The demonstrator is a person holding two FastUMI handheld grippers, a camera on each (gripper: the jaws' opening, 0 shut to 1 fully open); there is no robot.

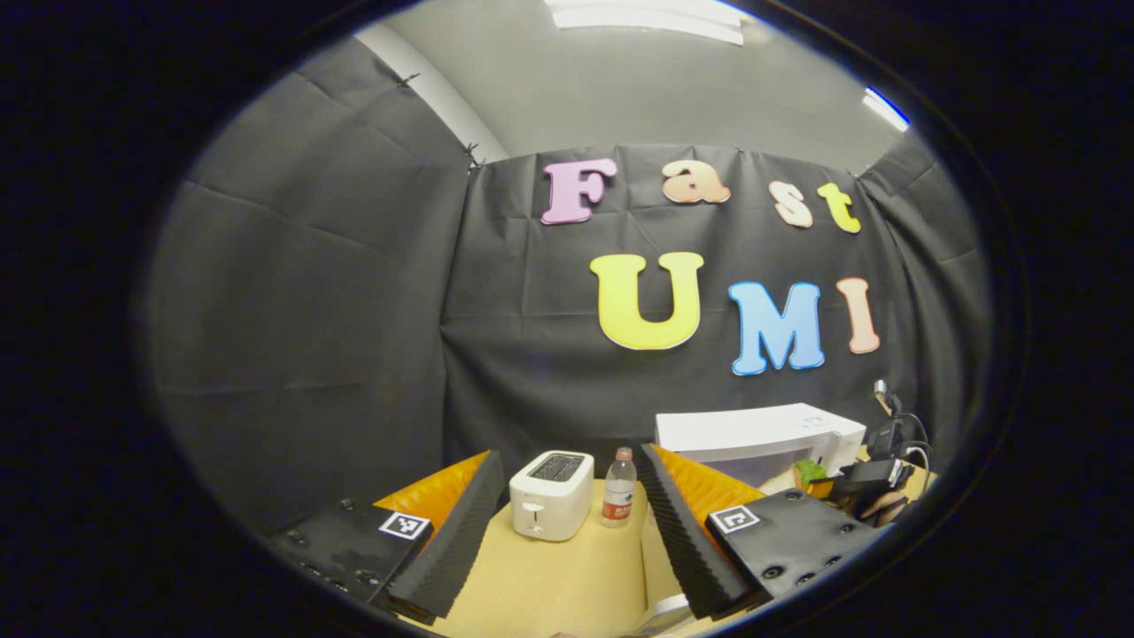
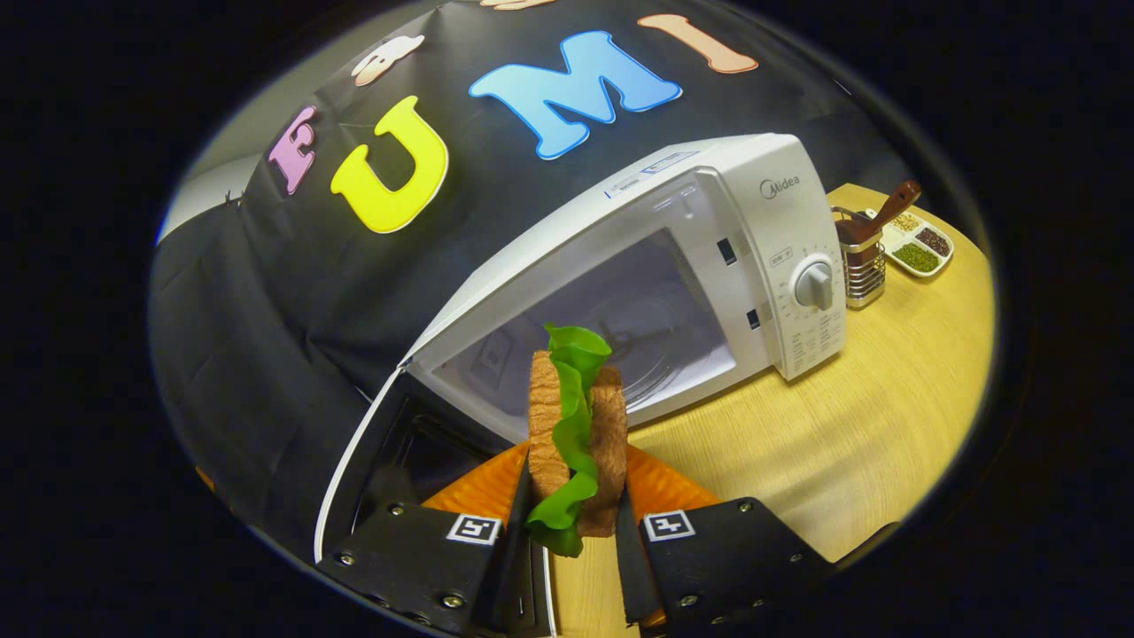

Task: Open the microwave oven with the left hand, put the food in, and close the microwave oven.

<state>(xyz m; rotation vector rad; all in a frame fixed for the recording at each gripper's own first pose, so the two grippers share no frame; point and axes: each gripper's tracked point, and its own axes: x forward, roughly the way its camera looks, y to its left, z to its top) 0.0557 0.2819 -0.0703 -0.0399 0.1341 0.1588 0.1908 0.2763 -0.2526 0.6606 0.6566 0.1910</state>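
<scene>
**Sandwich held before the open microwave**

In the right gripper view, the right tongs (image 2: 574,523) grip a toy sandwich of two brown bread slices with a green lettuce leaf between them (image 2: 574,434); both fingers press on its sides and it stands upright between them. Just beyond it is the white microwave oven (image 2: 762,257), standing on the pale wooden worktop (image 2: 850,443). Its door (image 2: 372,470) is swung open to the left, and the pale cavity with its glass turntable shows behind the sandwich. To the right of the oven stand a metal wire holder with a brown-handled utensil (image 2: 861,257) and, past it, a white divided dish of spices (image 2: 917,244).

In the left gripper view, the left tongs (image 1: 567,540) are spread wide apart with nothing between the fingers, held above the worktop. Ahead of them stand a white two-slot toaster (image 1: 551,494) and, just beside it, a small clear plastic bottle with a red label (image 1: 618,487). The microwave oven lies farther right, with the sandwich near its front.
</scene>
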